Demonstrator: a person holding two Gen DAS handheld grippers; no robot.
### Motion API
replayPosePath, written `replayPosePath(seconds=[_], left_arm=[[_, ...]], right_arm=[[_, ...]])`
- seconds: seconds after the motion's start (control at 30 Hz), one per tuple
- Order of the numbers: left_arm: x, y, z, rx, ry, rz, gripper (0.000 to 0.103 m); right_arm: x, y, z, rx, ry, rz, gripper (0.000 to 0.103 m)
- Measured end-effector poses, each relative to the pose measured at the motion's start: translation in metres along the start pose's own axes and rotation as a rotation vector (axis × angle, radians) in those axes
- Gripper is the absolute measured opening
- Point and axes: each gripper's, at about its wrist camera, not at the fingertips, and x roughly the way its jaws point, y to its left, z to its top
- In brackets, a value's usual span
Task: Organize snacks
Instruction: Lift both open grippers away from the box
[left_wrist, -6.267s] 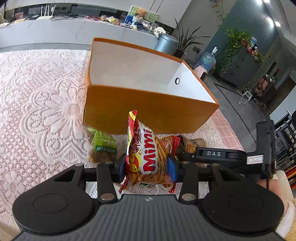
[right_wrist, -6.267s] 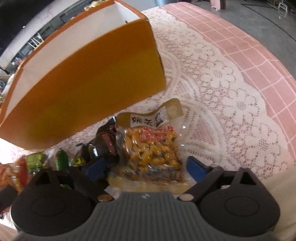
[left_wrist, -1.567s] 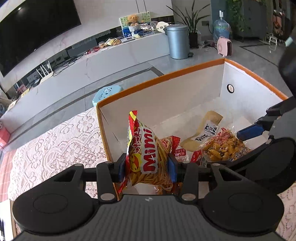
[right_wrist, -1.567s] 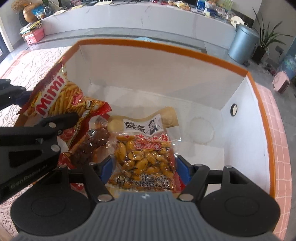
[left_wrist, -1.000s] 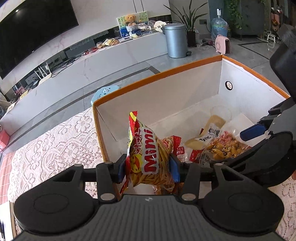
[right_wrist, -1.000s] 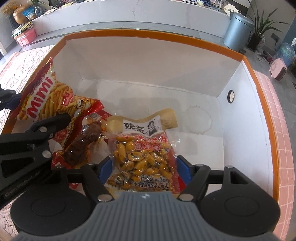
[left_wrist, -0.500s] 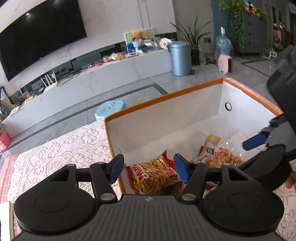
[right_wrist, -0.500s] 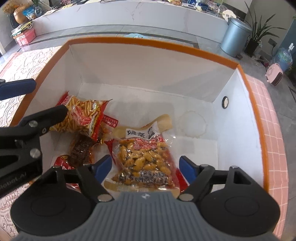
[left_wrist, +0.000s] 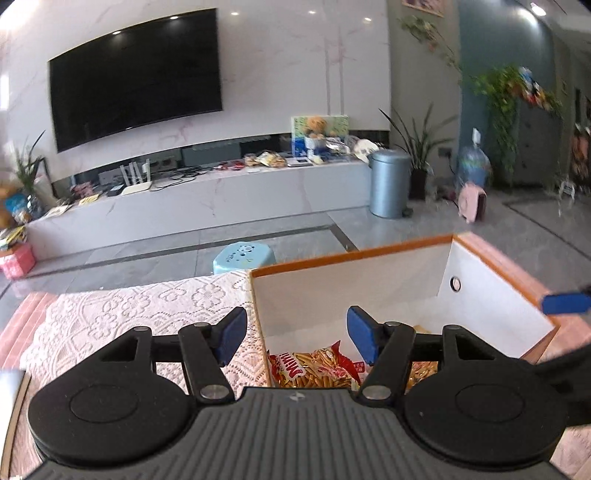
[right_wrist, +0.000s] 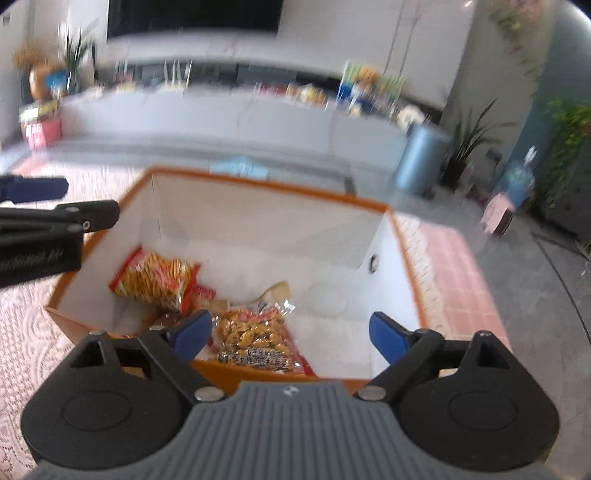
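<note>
Our red Mimi stick-snack bag (right_wrist: 153, 282) and clear yellow bean packet (right_wrist: 255, 341) lie inside the orange white-lined cardboard box (right_wrist: 258, 225). Above its near rim, our left tool (left_wrist: 293, 338) stands apart, empty; our right tool (right_wrist: 291, 334) is opening, empty.

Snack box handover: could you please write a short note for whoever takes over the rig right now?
Left gripper: open, empty, above the box's left wall.
Right gripper: jaws opening, nothing gripped, above the near edge of the box.
Mimi bag: lying in the box, left side.
Bean pack: lying in the box near the front wall, with a dark packet beside it.
Done: these snacks are in the box and released.
Left: no other snacks show in these views; check the lace cloth around the box for leftovers.
</note>
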Motion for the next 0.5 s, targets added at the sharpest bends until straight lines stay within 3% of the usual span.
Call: replayPosePath(seconds=[0.13, 0.27, 0.5], left_arm=[[-0.020, 0.004, -0.005, -0.062, -0.021, 0.007, 0.073], [-0.043, 0.006, -0.010, -0.117, -0.017, -0.037, 0.073], [-0.074, 0.016, -0.029, -0.170, 0.037, -0.082, 0.074]], right_arm=[[-0.038, -0.009, -0.023, 0.051, -0.117, -0.017, 0.090], [-0.071, -0.017, -0.043, 0.127, -0.203, -0.010, 0.091], [-0.102, -0.013, -0.078, 0.187, -0.265, 0.010, 0.093]])
